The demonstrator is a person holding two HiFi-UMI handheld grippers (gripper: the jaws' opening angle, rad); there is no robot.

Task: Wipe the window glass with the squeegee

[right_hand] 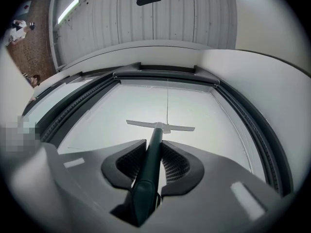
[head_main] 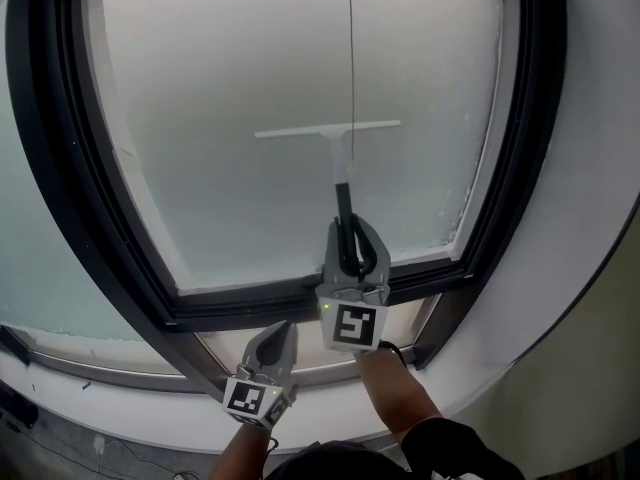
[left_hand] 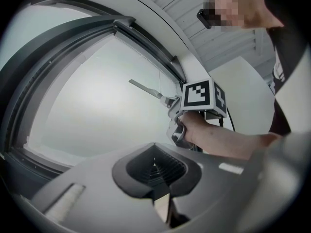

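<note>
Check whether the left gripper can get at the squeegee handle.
Probably only barely. Nothing stands between the left gripper and the squeegee handle, but the right gripper is clamped over most of it, leaving a short stretch free, and the left jaws are shut.

Two grey hand-held grippers, one dark sleeve.
The right gripper [head_main: 348, 230] and left gripper [head_main: 285, 328] are pale grey shells with dark ribbed pads [right_hand: 176, 165] inside. Each carries a marker cube [head_main: 355, 326], white with black squares. At the right cube's upper left corner glows a small green light [head_main: 326, 306]; a black cable [head_main: 392, 348] loops just right of that cube, and a black sleeve [head_main: 455, 446] shows below it.
</note>
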